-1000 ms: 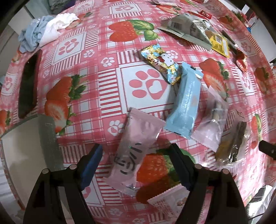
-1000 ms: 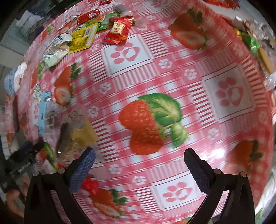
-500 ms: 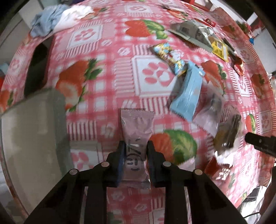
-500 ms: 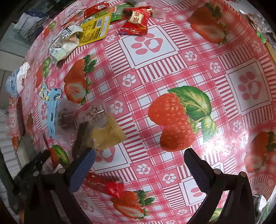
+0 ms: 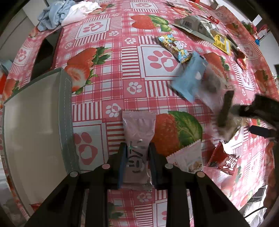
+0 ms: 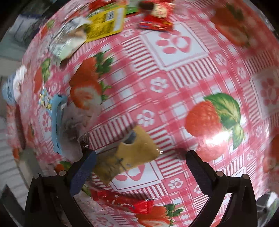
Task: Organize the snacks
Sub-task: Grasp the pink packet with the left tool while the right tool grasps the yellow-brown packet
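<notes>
Now left gripper jaws clamped on pink packet, earlier apart, right gripper jaws wide, empty.

- Tablecloth: pink check printed with strawberries and paw prints, covering the whole tabletop.
- Bundle of pale blue and white cloth, crumpled at the far left corner of the tabletop.
- Dark flat slab, lying along the tabletop's left edge.

a table under a pink checked cloth printed with strawberries and paw prints, glare spots on it.
</notes>
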`<state>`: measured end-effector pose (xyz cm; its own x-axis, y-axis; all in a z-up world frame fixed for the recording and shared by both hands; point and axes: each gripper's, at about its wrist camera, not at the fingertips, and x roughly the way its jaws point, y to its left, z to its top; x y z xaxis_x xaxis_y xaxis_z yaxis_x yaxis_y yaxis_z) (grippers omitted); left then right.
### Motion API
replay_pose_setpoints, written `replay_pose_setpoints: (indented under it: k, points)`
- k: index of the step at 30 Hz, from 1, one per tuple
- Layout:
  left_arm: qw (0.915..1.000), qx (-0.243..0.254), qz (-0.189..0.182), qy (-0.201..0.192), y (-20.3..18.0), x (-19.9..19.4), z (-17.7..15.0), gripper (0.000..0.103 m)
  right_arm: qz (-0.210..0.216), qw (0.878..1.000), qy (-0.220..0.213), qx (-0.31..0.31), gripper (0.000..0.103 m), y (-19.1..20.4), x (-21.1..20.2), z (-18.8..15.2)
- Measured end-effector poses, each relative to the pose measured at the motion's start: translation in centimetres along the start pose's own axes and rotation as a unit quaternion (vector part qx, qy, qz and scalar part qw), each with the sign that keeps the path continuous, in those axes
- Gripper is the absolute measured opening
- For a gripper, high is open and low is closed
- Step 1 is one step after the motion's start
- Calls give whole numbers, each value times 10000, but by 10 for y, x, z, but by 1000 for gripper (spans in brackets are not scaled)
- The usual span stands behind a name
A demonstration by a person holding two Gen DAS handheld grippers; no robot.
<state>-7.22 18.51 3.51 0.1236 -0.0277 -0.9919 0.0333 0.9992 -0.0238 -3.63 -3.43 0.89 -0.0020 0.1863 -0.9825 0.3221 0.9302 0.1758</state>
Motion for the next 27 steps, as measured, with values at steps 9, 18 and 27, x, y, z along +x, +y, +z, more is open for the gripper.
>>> replay_pose_setpoints:
  k: [9, 18, 27]
  points:
    - [10000, 4, -6, -6, 0, 4, 3, 28, -742, 9922, 42, -1001, 103, 1, 18, -21]
    - [10000, 84, 28, -4, 1, 6, 2, 29, -667, 9896, -47, -1275, 103, -4, 12, 2]
    - [9995, -55, -320, 27, 4, 4, 1, 27, -791, 9732, -139, -2153, 49, 34, 7, 4]
